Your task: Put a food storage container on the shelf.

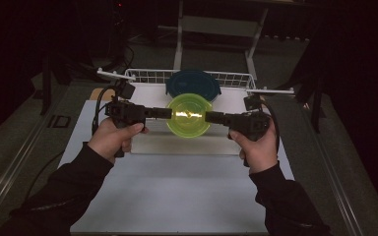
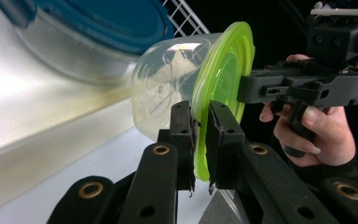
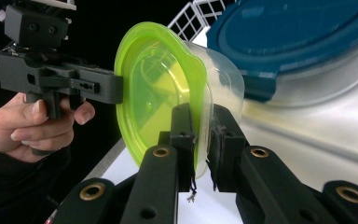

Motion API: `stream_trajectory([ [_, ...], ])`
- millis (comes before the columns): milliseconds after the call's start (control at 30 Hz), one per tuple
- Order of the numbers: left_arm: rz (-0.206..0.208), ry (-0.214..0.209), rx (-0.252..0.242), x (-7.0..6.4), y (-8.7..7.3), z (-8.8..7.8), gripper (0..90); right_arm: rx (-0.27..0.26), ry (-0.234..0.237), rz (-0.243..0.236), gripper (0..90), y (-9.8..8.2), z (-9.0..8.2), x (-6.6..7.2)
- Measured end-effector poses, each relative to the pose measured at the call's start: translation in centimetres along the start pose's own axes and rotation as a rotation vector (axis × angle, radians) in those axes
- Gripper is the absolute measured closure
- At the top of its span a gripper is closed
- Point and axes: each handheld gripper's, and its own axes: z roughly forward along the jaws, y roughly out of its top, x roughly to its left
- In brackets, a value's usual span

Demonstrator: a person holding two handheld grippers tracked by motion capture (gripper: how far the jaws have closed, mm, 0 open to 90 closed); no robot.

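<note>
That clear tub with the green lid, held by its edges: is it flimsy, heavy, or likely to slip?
The clear tub looks empty and thin-walled, so probably light. Its green lid bends slightly where the right gripper pinches it, suggesting flexible plastic. The left gripper also grips only the rim, so the smooth edge might slip or the lid pop off.

Lime-green lid (image 1: 188, 115) seen on a clear, colourless tub (image 2: 168, 88) with a small white-and-yellow label. Second container (image 1: 193, 84) behind — dark teal-blue lid, translucent body. Both grippers (image 1: 170, 113) (image 1: 207, 117) matte black, brass-coloured pivot rings. Rack (image 1: 147, 76) — white wire grid. Table (image 1: 177, 196) white; sleeves black.
</note>
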Motion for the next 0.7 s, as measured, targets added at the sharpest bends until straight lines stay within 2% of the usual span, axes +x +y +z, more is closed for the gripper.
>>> stream_trajectory([
  [233,0.007,0.005,-0.006,-0.4,2.5,0.1,80.9,-0.017,-0.006,-0.004,81.4,2.2,-0.3,-0.2],
  [400,0.01,0.006,-0.016,-0.2,4.1,0.5,80.9,-0.021,-0.019,0.008,81.3,3.7,-0.2,-0.7],
  [567,0.014,0.024,-0.02,-0.2,5.8,0.9,81.1,-0.032,-0.035,0.025,81.2,5.2,-0.2,-1.2],
  [700,-0.005,0.031,-0.026,0.2,6.8,1.4,81.2,-0.034,-0.065,0.029,81.1,6.2,0.0,-1.7],
])
